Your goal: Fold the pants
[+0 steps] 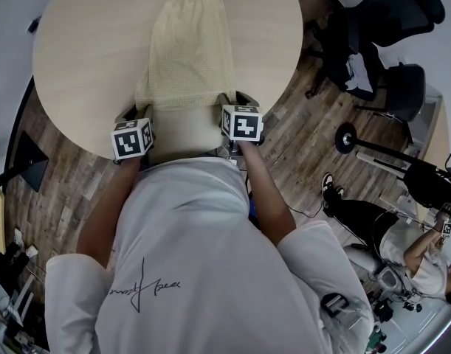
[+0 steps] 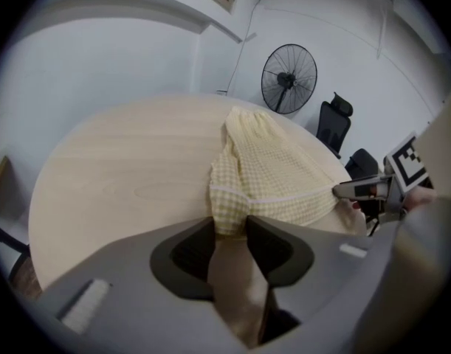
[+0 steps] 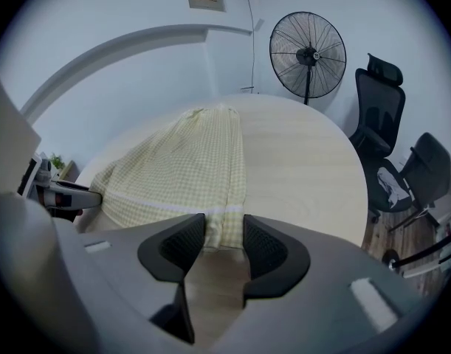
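Pale yellow checked pants (image 1: pixel 184 50) lie flat on the round wooden table (image 1: pixel 85 43), waistband at the far side and leg hems toward me. My left gripper (image 1: pixel 145 113) is at the near left hem corner. In the left gripper view that corner (image 2: pixel 229 216) is bunched between the pads (image 2: pixel 192 253), which press on it. My right gripper (image 1: pixel 232 99) is at the near right hem corner. There the hem (image 3: pixel 224 231) fills the gap between the pads (image 3: pixel 260 251). Each gripper's tip shows in the other's view, at the far end of the hem.
The table edge runs just under both grippers, with bare tabletop left and right of the pants. Black office chairs (image 1: pixel 387 21) stand to the right on the wood floor. A standing fan (image 3: pixel 308 54) is behind the table. Another person (image 1: pixel 402 242) sits at the lower right.
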Tool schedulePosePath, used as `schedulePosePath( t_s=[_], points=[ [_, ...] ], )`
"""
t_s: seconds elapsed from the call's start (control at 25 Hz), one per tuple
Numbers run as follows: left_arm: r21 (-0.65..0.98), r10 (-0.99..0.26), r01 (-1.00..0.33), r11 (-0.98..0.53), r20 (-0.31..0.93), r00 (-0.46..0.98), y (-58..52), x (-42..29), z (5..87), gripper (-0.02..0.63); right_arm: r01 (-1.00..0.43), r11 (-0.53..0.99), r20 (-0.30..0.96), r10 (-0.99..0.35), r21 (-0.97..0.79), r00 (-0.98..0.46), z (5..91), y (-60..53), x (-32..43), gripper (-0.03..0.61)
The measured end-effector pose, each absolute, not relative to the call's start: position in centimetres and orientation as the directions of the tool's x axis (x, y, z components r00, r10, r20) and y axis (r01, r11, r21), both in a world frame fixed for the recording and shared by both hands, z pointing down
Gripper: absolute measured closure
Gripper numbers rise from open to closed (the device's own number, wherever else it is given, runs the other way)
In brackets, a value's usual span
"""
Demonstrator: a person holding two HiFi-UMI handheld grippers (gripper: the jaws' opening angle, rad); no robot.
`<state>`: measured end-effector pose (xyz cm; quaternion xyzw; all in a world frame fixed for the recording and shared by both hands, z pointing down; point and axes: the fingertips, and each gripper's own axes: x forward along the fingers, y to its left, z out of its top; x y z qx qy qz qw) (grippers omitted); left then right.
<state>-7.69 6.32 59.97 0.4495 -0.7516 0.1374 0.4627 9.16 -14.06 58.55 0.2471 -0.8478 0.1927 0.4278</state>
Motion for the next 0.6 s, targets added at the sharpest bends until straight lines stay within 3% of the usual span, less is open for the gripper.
schedulePosePath(
  t_s=[0.08,0.16,0.6],
  points=[
    [0.229,-0.564,-0.812,0.537,0.813,-0.144,6.0,-7.3,60.1,0.478,-0.584,0.802,0.823,-0.248,-0.121,-0.511,58.6,-13.9,9.2,0.425],
    [0.237,-0.572,-0.820,0.522,0.810,-0.130,5.6,-7.2,60.1,0.494,-0.584,0.801,0.826,-0.239,-0.129,-0.510,58.6,-13.8,9.2,0.434],
    [0.339,-0.606,-0.765,0.547,0.791,-0.083,5.7,-7.5,59.9,0.511,-0.556,0.786,0.843,-0.085,-0.271,-0.531,58.8,-12.2,9.3,0.513]
  ],
)
